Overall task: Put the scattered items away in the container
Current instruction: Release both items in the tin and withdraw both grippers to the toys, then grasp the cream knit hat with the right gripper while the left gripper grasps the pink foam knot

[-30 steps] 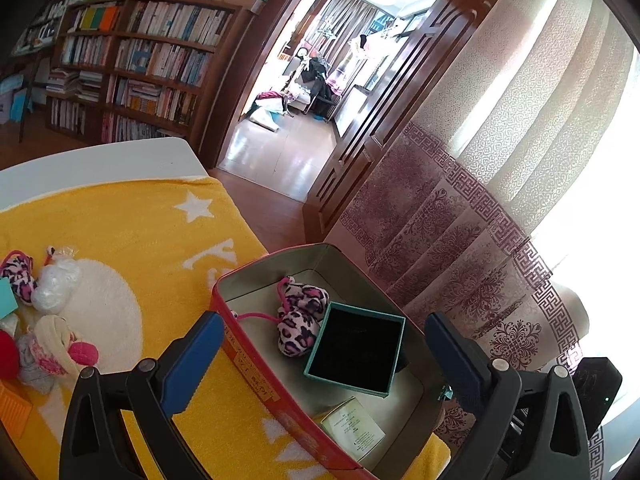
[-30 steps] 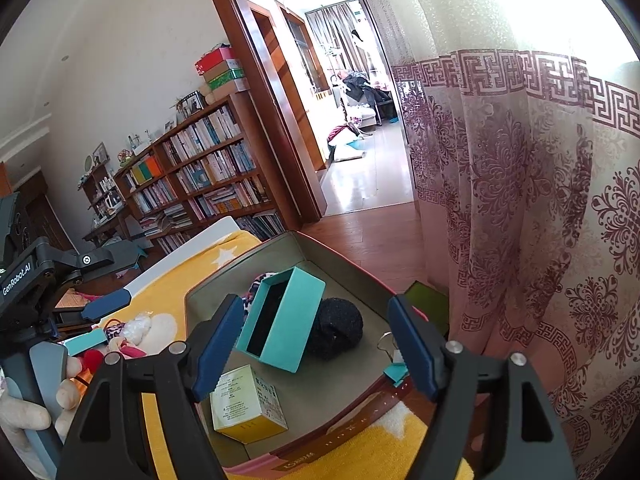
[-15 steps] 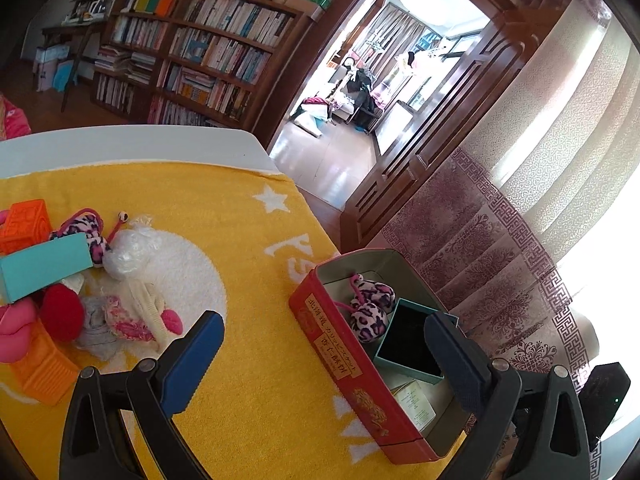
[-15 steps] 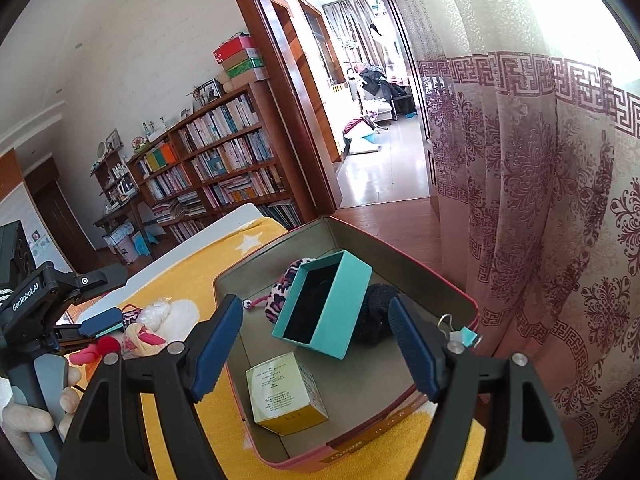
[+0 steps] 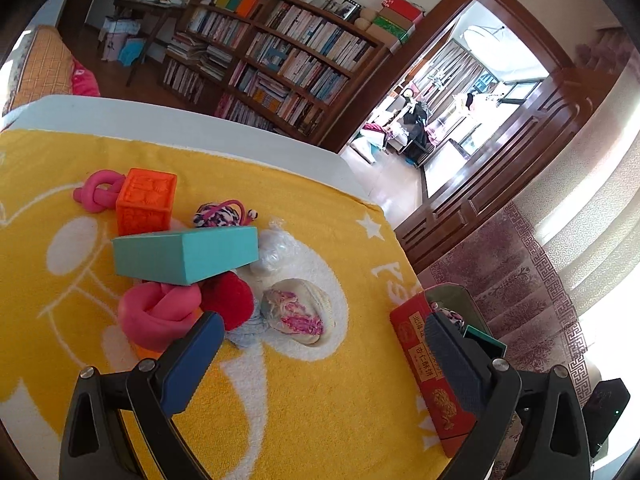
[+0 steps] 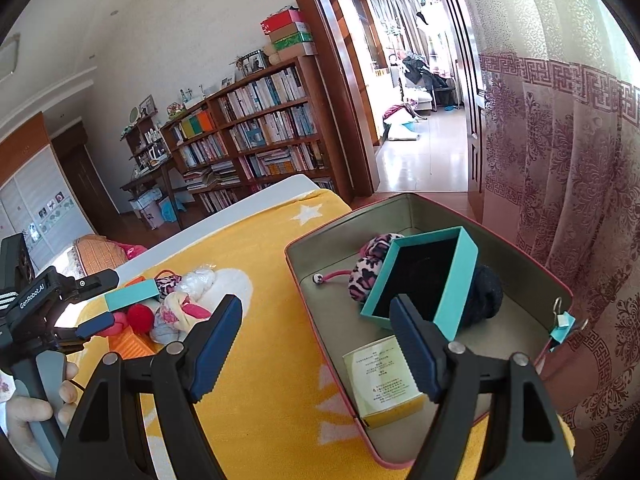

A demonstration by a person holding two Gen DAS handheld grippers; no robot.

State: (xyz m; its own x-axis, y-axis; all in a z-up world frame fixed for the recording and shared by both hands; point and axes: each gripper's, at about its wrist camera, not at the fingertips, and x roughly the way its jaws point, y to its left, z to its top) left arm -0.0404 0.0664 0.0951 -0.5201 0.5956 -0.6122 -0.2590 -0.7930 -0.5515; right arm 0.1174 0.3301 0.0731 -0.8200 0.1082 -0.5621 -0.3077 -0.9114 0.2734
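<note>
Red tin at right edge of yellow-towelled worktop, long axis running away from right gripper. Scattered pile left of tin; teal lid lying tilted atop. Left gripper angled down near pile, jaws wide, empty. Right jaws wide, empty, straddling tin's near wall.

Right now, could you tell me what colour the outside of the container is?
Red, with gold print on its side wall; the left wrist view shows it best.
</note>
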